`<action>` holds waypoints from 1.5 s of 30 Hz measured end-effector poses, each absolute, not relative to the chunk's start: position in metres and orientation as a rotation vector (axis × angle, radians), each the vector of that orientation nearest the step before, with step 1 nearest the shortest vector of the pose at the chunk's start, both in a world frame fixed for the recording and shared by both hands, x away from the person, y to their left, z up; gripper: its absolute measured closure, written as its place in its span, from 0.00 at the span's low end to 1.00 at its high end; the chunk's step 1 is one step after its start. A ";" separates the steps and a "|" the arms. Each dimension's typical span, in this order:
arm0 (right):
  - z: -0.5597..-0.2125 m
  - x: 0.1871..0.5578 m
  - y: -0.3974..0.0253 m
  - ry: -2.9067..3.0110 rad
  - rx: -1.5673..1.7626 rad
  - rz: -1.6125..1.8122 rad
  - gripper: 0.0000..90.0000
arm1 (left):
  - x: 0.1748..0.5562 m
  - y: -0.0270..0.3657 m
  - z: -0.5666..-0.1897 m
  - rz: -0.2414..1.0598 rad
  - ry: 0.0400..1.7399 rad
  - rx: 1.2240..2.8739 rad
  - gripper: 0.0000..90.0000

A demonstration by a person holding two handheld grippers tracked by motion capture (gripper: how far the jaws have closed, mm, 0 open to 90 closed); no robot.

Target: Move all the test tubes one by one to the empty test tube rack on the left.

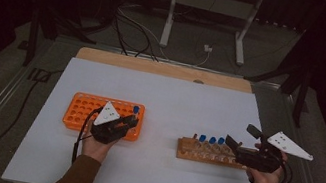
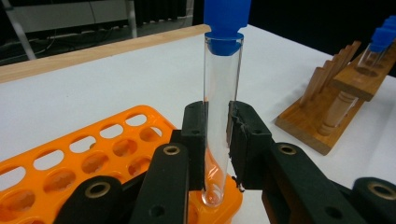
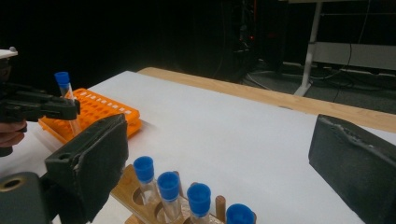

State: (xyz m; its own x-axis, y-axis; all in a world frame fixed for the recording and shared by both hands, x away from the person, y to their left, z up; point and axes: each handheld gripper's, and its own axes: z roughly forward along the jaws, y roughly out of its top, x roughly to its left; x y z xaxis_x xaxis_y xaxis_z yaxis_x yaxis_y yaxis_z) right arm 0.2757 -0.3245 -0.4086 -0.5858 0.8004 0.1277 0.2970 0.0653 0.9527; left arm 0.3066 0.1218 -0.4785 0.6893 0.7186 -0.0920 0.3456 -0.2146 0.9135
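Observation:
A clear test tube with a blue cap (image 2: 223,70) stands upright between the jaws of my left gripper (image 2: 217,114), which is shut on it. The tube's round bottom is at the corner of the orange rack (image 2: 93,154); whether it sits in a hole I cannot tell. From above, the left gripper (image 1: 132,121) is at the right end of the orange rack (image 1: 96,112). My right gripper (image 3: 222,140) is wide open just over the wooden rack (image 3: 135,189), which holds several blue-capped tubes (image 3: 169,187). In the high view the right gripper (image 1: 234,145) is at the wooden rack's (image 1: 190,153) right end.
The orange rack's holes look empty in the left gripper view. The white table sheet (image 1: 170,98) lies open between and behind the two racks. A wooden edge (image 1: 165,69) borders the far side. Cables and a stand's legs (image 1: 206,23) are on the floor beyond.

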 end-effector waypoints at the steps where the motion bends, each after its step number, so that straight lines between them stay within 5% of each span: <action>1: -0.409 0.276 -0.324 1.915 1.089 1.540 0.06 | 0.307 0.121 -0.480 0.431 0.843 1.826 0.86; 30: -0.413 0.275 -0.325 1.931 1.091 1.539 0.06 | 0.299 0.116 -0.500 0.482 0.860 1.967 0.86; 34: -0.412 0.274 -0.326 1.927 1.087 1.544 0.06 | 0.297 0.115 -0.497 0.515 0.868 1.941 0.72; 40: -0.413 0.275 -0.326 1.930 1.092 1.542 0.06 | 0.294 0.115 -0.489 0.523 0.837 1.924 0.86; 45: -0.414 0.274 -0.326 1.935 1.087 1.516 0.06 | 0.296 0.114 -0.491 0.517 0.843 1.946 0.86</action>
